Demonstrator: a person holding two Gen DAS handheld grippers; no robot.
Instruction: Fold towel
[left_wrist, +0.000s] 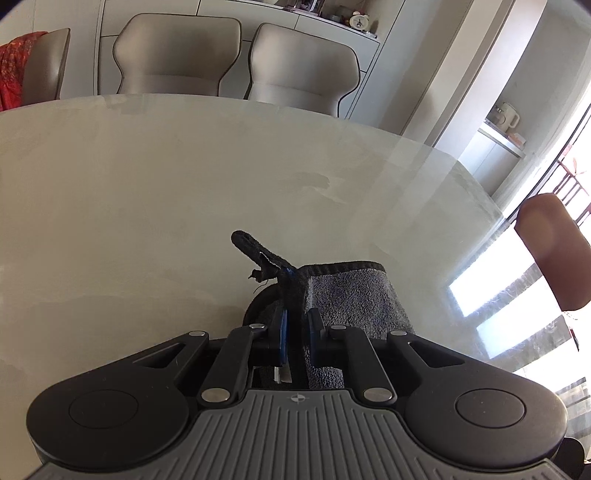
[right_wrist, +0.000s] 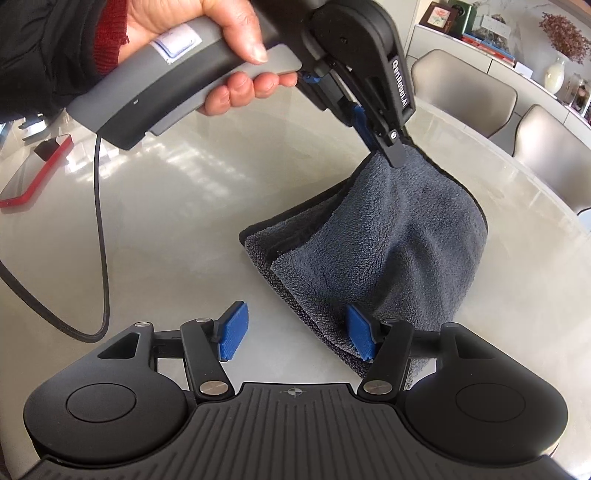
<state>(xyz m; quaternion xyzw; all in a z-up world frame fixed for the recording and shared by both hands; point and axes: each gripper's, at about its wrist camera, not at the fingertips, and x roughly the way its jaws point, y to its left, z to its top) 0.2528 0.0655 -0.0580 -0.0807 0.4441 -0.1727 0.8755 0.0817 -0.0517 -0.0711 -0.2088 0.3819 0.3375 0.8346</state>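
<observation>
Our left gripper (right_wrist: 397, 155) pinches the towel (right_wrist: 388, 236) corner upper right, lifting it off the bench (right_wrist: 177, 206) to fold over. Our right gripper (right_wrist: 295, 332), fingers spread, waits at the lower edge.

- A pale glossy table (left_wrist: 184, 184) is catching bright window reflections (left_wrist: 498, 280).
- Beige chairs (left_wrist: 177, 55) are standing along its far side.
- White cabinets (right_wrist: 491, 62) are carrying ornaments, among them a clock (left_wrist: 357, 19).

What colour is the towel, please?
Dark grey towel with a black hem, clearest in the right wrist view.
</observation>
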